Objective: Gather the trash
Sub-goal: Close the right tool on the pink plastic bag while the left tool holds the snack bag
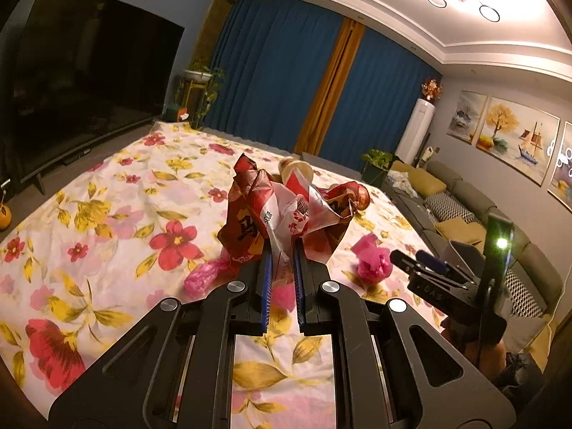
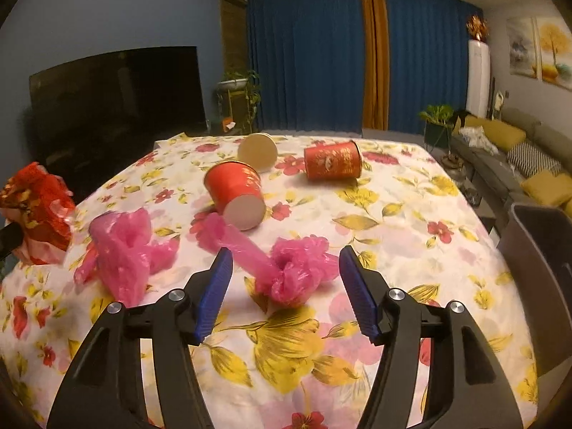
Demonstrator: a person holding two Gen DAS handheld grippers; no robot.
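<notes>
Pinching a crumpled red-and-white wrapper [image 1: 282,214] (creased, glossy), left gripper [image 1: 282,268] holds it.

Left gripper [image 1: 282,264] is clamped on a crumpled red-and-white snack wrapper [image 1: 282,214], blue finger pads [image 1: 266,286] nearly together, holding it raised above the floral tablecloth [image 1: 107,214]. Right gripper [image 2: 286,271] hovers low over the same cloth, its jaws spread wide on either side of a crumpled pink plastic bag [image 2: 296,271], touching nothing.
</notes>
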